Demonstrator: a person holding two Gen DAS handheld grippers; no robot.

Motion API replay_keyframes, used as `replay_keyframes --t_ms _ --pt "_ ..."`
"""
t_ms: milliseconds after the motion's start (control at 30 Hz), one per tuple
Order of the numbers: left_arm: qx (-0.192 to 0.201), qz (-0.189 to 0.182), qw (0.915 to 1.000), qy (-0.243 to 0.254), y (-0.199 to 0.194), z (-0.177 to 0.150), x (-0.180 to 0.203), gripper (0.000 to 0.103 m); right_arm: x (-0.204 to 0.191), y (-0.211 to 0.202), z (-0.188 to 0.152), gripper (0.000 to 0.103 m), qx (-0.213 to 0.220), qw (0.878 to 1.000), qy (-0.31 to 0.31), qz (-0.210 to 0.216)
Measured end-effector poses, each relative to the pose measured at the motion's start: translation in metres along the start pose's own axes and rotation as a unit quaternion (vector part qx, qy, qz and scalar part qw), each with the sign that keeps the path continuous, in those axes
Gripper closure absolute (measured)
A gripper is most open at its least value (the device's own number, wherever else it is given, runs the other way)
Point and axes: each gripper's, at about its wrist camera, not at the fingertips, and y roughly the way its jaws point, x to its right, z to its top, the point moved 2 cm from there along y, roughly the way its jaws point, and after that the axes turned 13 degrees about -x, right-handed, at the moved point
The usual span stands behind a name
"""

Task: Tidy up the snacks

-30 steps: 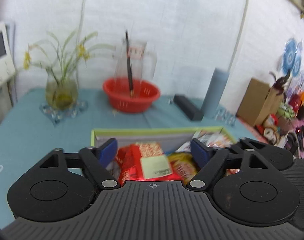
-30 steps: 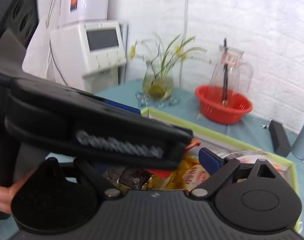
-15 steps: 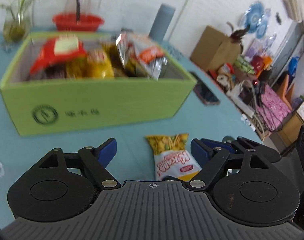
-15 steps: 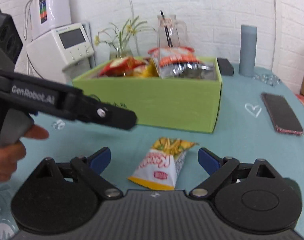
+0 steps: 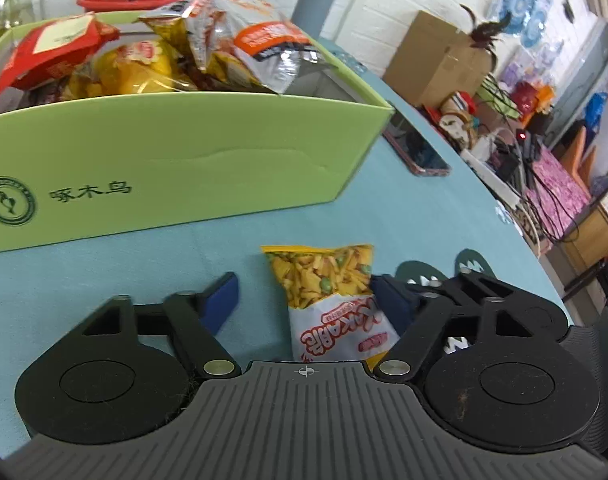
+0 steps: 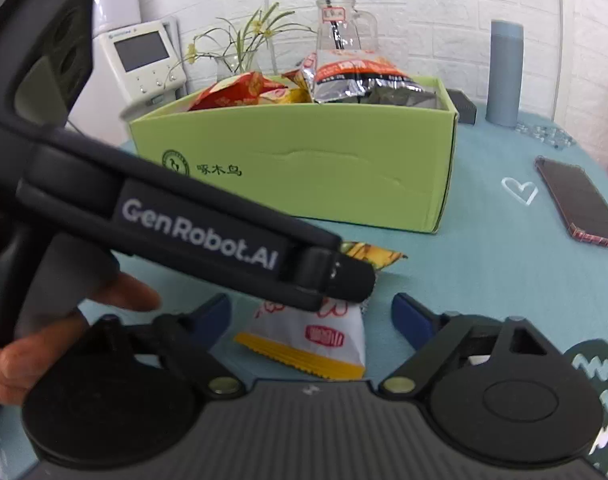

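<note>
Lying flat on the teal tablecloth [image 5: 104, 280], lower centre of both frames: small snack bag [image 5: 328, 300], between each claw's fingers. Left gripper [image 5: 304, 300] and right gripper [image 6: 310, 320] both just narrowing, still released, one left pad touching the bag's edge.

The setting is a lived-in room of a home, with a white brick wall [image 6: 444, 4] behind a table under a teal cloth [image 6: 496, 248]. A vase of flowers [image 6: 240, 52], a glass jug [image 6: 344, 24] and a phone [image 6: 580, 204] stand on it. Cardboard boxes [image 5: 436, 56], toys and cables crowd the far side.
</note>
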Motion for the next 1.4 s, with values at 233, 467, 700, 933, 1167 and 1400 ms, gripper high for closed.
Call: replay_keyframes --t_ms 233,467,700,933,1167,1400 --pt "0.044 -0.037 0.9981 0.02 -0.059 -0.004 0.011 0.092 -0.025 -0.045 0.014 0.035 0.058 0.998 -0.003 -0.002" --pt "0.158 0.025 0.9865 0.034 -0.139 0.073 -0.011 0.092 -0.054 -0.046 0.129 0.027 0.132 0.985 -0.104 -0.028" --pt "0.098 0.066 0.9929 -0.009 -0.076 0.136 -0.084 0.089 -0.032 0.06 0.189 0.027 0.041 0.995 -0.087 0.008" --pt "0.112 0.041 0.9928 -0.013 -0.055 0.124 -0.101 0.073 -0.029 0.081 0.18 0.012 0.038 0.995 -0.097 0.008" --pt "0.226 0.088 0.97 -0.011 -0.138 0.09 -0.07 0.011 -0.031 0.011 0.156 0.001 0.112 0.989 -0.087 -0.029" --pt "0.26 0.111 0.9581 -0.044 -0.2 -0.015 -0.035 0.011 -0.038 -0.076 0.05 0.0 0.146 0.988 0.006 -0.056"
